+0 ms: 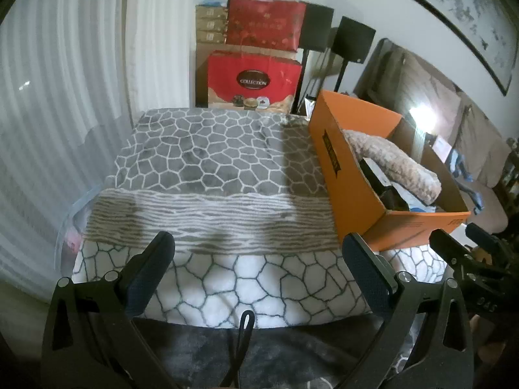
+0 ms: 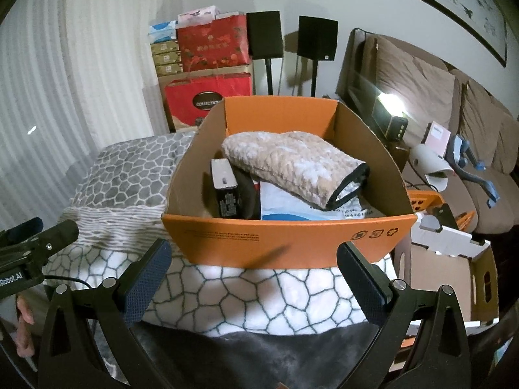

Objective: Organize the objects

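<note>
Both my grippers hang wide open and hold nothing: left gripper [image 1: 256,270] over the patterned blanket [image 1: 220,162], right gripper [image 2: 254,274] before the orange box [image 2: 285,240]. I judge they wait to pick. Inside lies the fluffy roll [image 2: 292,162], long axis pointing from far-left to near-right.
</note>
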The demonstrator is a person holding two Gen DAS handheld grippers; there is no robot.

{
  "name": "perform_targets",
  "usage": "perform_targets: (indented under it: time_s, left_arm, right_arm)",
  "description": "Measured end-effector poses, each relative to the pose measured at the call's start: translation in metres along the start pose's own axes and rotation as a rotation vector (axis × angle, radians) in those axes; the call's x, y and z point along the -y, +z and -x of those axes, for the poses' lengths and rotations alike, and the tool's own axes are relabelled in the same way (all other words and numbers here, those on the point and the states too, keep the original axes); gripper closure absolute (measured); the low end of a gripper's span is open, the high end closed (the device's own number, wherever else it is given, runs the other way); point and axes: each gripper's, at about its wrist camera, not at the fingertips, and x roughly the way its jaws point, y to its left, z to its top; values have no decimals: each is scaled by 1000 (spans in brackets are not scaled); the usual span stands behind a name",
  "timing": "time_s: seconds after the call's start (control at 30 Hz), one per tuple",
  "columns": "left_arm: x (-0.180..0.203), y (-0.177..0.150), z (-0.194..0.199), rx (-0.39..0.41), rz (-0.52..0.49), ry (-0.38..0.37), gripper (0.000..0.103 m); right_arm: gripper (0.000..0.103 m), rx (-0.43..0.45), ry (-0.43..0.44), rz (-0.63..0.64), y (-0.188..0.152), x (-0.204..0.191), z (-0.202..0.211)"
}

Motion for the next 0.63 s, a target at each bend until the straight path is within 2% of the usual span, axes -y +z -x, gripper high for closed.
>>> perform_targets:
  time_s: [0.63]
  left_arm:
    - [5,-1,0,4,-14,0,0]
  right_arm:
    - [1,3,-3,0,-1,1,0]
